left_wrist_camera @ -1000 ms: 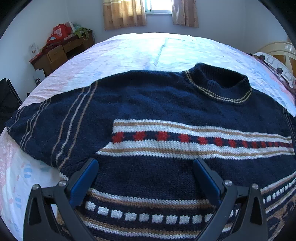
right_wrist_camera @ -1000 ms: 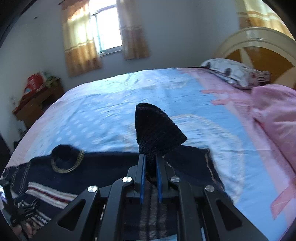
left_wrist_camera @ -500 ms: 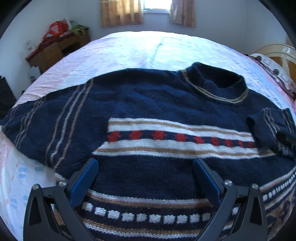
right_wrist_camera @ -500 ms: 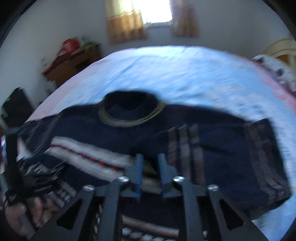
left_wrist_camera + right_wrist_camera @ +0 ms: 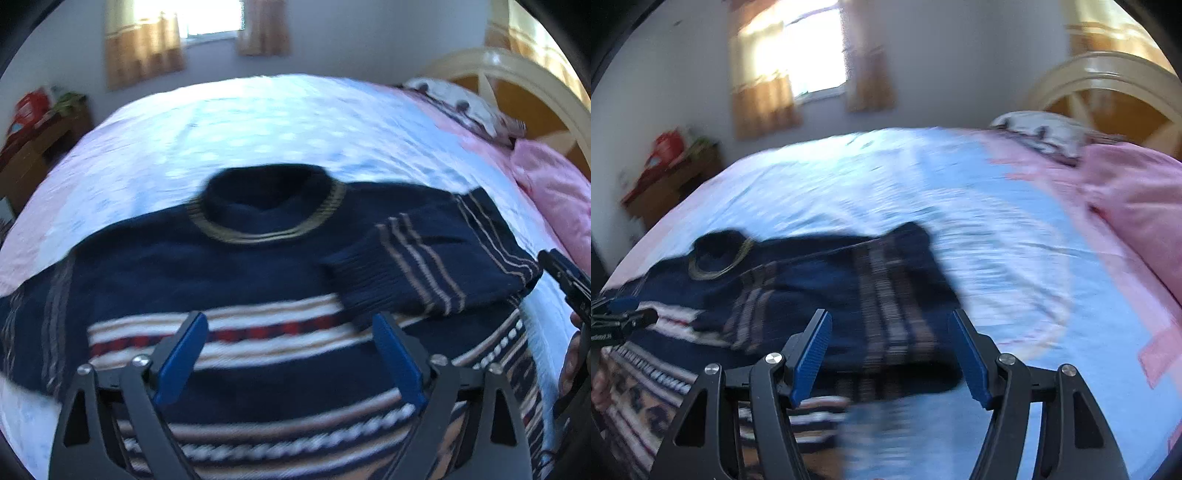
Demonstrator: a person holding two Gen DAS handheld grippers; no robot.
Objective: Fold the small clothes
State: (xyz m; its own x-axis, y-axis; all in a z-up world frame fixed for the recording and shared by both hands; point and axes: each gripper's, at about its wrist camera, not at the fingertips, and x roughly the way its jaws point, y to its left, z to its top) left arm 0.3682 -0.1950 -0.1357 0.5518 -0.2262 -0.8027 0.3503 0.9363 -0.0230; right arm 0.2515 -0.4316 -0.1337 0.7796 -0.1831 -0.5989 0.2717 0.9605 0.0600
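**Sleeve lying folded across the sweater**

The navy sweater (image 5: 229,273) is lying flat on the bed (image 5: 258,125), its collar pointing toward the window. One sleeve (image 5: 424,269) is resting folded inward over the chest stripes. The left gripper (image 5: 291,354) is hovering above the sweater, its jaws closing with nothing between them. The right gripper (image 5: 890,354) is opening over the folded sleeve; through the blur, its pads seem clear of the knit.
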